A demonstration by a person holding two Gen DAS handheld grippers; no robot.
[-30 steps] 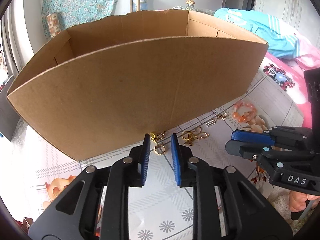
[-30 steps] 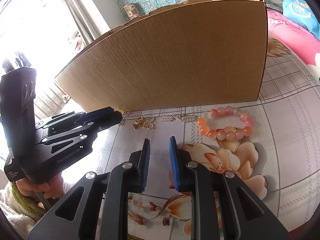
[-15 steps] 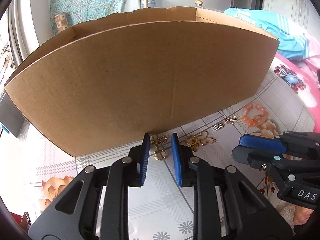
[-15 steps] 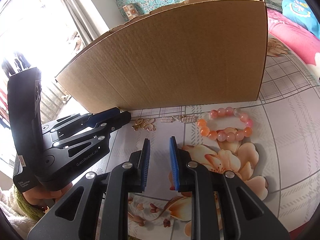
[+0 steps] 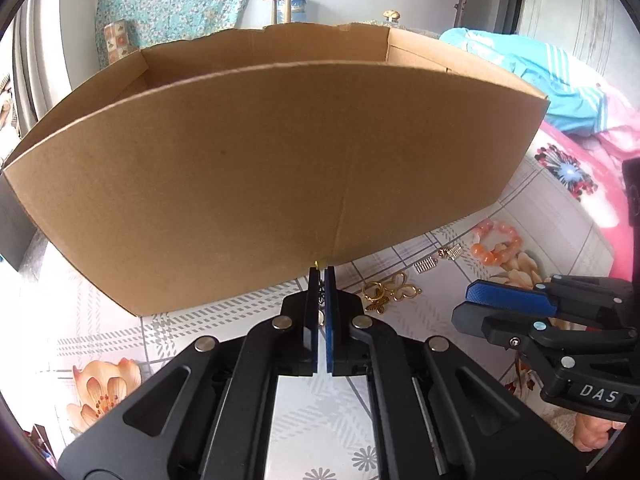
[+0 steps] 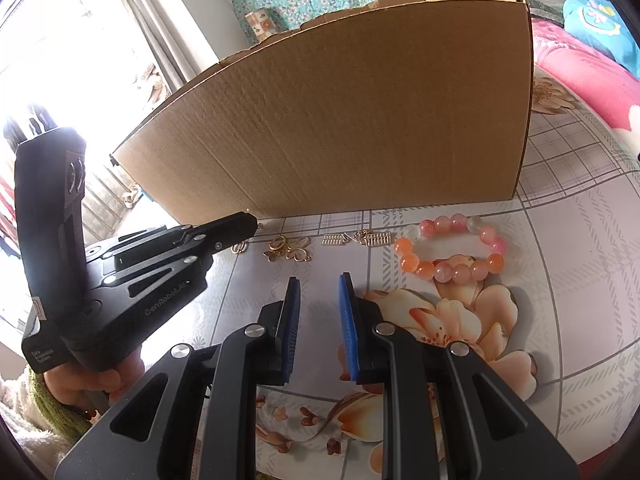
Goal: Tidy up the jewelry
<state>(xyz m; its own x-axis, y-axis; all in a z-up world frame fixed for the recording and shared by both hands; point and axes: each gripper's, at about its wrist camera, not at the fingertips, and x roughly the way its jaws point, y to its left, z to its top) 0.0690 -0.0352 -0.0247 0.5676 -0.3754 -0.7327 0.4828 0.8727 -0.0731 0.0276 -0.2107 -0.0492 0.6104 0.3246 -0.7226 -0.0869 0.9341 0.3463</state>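
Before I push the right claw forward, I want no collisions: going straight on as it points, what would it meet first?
Probably the bare tablecloth, in the gap between the gold butterfly charms and the bead bracelet; depth is unclear.

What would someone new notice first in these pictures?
The big cardboard box stands open-topped on the flowered tablecloth, filling most of both views. In front of it lie a bead bracelet and gold trinkets. The left gripper is shut on a small gold piece by the box's base.
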